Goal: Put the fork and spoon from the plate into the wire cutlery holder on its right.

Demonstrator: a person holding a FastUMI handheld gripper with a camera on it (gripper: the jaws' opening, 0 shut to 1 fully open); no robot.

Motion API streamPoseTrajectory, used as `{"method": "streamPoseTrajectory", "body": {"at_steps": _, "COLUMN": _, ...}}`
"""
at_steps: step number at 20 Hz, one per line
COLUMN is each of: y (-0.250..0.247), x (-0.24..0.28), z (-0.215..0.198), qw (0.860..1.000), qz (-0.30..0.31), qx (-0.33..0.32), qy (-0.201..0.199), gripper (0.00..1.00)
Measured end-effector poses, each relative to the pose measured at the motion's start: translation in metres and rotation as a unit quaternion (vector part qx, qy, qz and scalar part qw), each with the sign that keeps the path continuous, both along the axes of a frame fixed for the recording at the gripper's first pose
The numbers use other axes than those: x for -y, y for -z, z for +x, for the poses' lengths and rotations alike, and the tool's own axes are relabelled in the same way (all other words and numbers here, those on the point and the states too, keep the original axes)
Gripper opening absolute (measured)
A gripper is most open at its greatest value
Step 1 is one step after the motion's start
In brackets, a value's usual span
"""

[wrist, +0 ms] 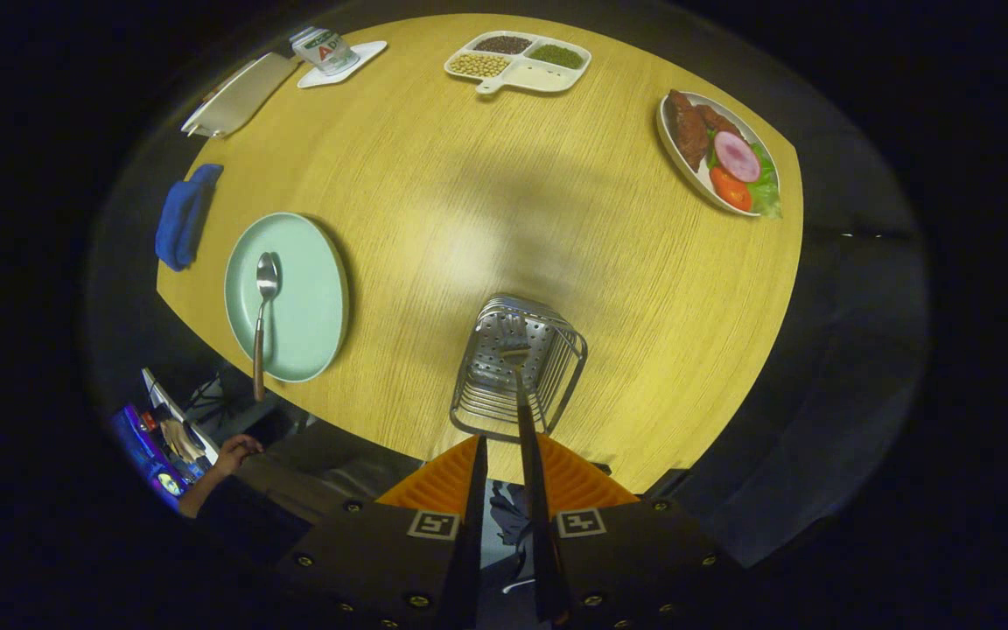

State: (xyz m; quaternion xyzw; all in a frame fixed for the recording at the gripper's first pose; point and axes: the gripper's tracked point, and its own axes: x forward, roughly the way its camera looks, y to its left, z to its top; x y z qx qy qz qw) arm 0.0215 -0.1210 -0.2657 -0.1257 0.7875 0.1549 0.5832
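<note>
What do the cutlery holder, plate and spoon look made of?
Cutlery holder: bare shiny metal, wire sides, perforated floor. Plate: smooth pale-green glaze, likely ceramic, could be melamine. Spoon: polished metal bowl, brown handle, maybe wood. Gripper holds the fork over the holder.

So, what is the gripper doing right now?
Gripper: shut on the fork, its head down inside the wire cutlery holder.

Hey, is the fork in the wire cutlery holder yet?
Partly in: the fork has its head down inside the wire cutlery holder, while its handle runs back between the tool's fingers.
</note>
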Motion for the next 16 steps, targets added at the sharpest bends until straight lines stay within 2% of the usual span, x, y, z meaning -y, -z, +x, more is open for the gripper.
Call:
{"method": "streamPoseTrajectory", "body": {"at_steps": 4, "y": -0.015, "x": -0.031, "z": -0.026, "qw": 0.999, "qz": 0.036, "qx": 0.021, "qy": 0.022, "gripper": 0.26}}
{"method": "streamPoseTrajectory", "body": {"at_steps": 8, "y": -0.013, "x": -0.066, "z": -0.051, "qw": 0.997, "qz": 0.064, "qx": 0.030, "qy": 0.027, "gripper": 0.26}}
{"method": "streamPoseTrajectory", "body": {"at_steps": 16, "y": 0.002, "x": -0.138, "z": -0.089, "qw": 0.994, "qz": 0.104, "qx": 0.016, "qy": 0.018, "gripper": 0.26}}
